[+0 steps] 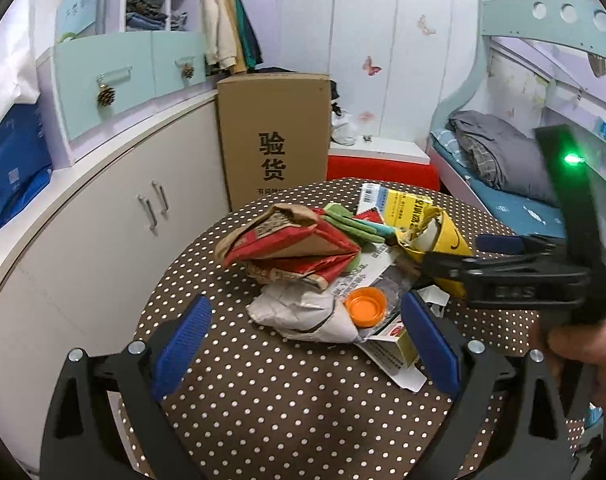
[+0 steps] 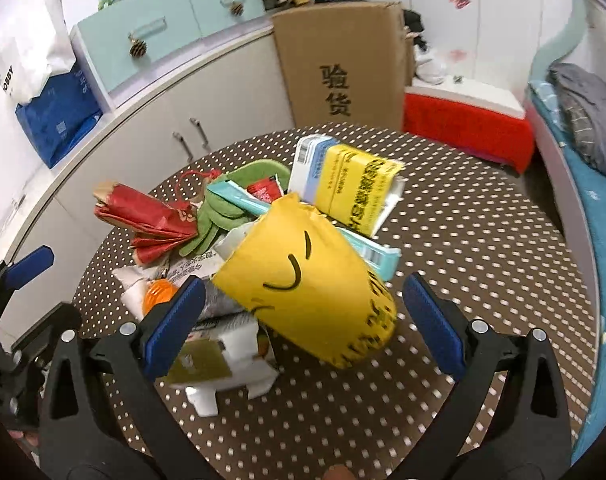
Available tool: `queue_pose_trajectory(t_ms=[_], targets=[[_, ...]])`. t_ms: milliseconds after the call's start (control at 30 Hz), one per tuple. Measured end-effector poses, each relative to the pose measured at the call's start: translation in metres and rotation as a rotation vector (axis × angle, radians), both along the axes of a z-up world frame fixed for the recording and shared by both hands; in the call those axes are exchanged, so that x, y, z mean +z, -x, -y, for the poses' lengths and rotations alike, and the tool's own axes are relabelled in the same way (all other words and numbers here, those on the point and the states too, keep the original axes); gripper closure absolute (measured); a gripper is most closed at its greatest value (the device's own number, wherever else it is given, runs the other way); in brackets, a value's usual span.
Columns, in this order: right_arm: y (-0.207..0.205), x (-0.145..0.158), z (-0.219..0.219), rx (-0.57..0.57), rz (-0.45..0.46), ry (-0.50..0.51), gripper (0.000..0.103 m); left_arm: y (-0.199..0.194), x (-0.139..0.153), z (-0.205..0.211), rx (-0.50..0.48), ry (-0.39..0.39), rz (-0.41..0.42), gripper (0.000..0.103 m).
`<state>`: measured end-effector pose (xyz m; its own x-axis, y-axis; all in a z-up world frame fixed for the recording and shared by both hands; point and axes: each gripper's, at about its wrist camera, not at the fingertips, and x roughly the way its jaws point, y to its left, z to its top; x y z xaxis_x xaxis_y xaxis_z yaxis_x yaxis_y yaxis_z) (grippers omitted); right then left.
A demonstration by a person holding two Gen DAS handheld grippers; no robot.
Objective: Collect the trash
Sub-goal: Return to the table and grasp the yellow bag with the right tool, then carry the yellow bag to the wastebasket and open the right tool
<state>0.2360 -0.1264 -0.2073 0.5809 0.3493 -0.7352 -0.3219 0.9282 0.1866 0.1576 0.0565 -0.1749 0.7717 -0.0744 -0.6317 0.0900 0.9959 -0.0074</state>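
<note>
Trash [image 1: 335,264] lies heaped in the middle of a round table [image 1: 263,400] with a brown, white-dotted cloth, ahead of both hand-held grippers. The left gripper [image 1: 307,348] hangs with its blue pads spread wide and nothing between them; just beyond its tips sit a crumpled white paper [image 1: 303,312] and an orange cap [image 1: 365,306], with a crushed red-and-brown paper bag [image 1: 299,248] farther ahead. The right gripper [image 2: 303,320] is likewise spread wide, its pads standing to either side of a crushed yellow paper cup [image 2: 315,272] without pressing on it. Behind the cup leans a yellow box [image 2: 355,192]; left of it lie a green glove [image 2: 219,208] and the red bag. A hand [image 1: 575,344] holds the right gripper's handle.
</note>
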Motion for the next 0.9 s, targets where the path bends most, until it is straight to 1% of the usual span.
queue_pose_trajectory(t_ms=[33, 67, 233, 267, 333, 400, 433, 500, 567, 600, 633, 700, 767, 800, 833, 900], targets=[[-0.003, -0.004, 0.0, 0.007, -0.009, -0.012, 0.022, -0.002, -0.001, 0.003, -0.021, 0.001, -0.001, 0.009], [-0.004, -0.006, 0.002, 0.009, -0.017, -0.028, 0.022, -0.006, -0.002, 0.006, -0.033, 0.0, -0.003, 0.009], [0.009, 0.003, 0.017, 0.003, 0.006, -0.088, 0.035, -0.018, -0.014, 0.026, -0.116, -0.045, -0.01, 0.01], [0.012, 0.006, 0.021, -0.002, 0.011, -0.099, 0.037, -0.02, -0.017, 0.028, -0.13, -0.049, -0.014, 0.012], [0.016, 0.011, 0.028, -0.008, 0.014, -0.113, 0.041, -0.025, -0.024, 0.034, -0.157, -0.073, -0.029, 0.023], [0.02, 0.015, 0.036, -0.016, 0.017, -0.12, 0.042, -0.03, -0.034, 0.04, -0.178, -0.102, -0.053, 0.029], [0.021, 0.016, 0.037, -0.018, 0.017, -0.123, 0.042, -0.033, -0.039, 0.04, -0.179, -0.111, -0.065, 0.03], [0.023, 0.016, 0.041, -0.018, 0.017, -0.122, 0.042, -0.035, -0.042, 0.038, -0.179, -0.098, -0.077, 0.03], [0.022, 0.014, 0.042, -0.017, 0.013, -0.118, 0.042, -0.037, -0.045, 0.033, -0.172, -0.084, -0.092, 0.038], [0.022, 0.013, 0.043, -0.012, 0.013, -0.124, 0.042, -0.038, -0.046, 0.032, -0.174, -0.079, -0.102, 0.048], [0.022, 0.012, 0.042, -0.009, 0.013, -0.126, 0.042, -0.039, -0.047, 0.03, -0.178, -0.064, -0.11, 0.053], [0.023, 0.012, 0.039, -0.006, 0.017, -0.118, 0.042, -0.038, -0.05, 0.026, -0.184, -0.046, -0.124, 0.056], [0.023, 0.012, 0.037, -0.007, 0.019, -0.114, 0.043, -0.034, -0.05, 0.026, -0.19, -0.045, -0.12, 0.057], [0.023, 0.012, 0.038, -0.009, 0.019, -0.114, 0.045, -0.032, -0.049, 0.026, -0.191, -0.041, -0.117, 0.059], [0.024, 0.012, 0.038, -0.015, 0.02, -0.117, 0.046, -0.031, -0.049, 0.024, -0.19, -0.03, -0.115, 0.062], [0.025, 0.013, 0.04, -0.026, 0.022, -0.125, 0.049, -0.03, -0.046, 0.02, -0.185, 0.003, -0.115, 0.064]])
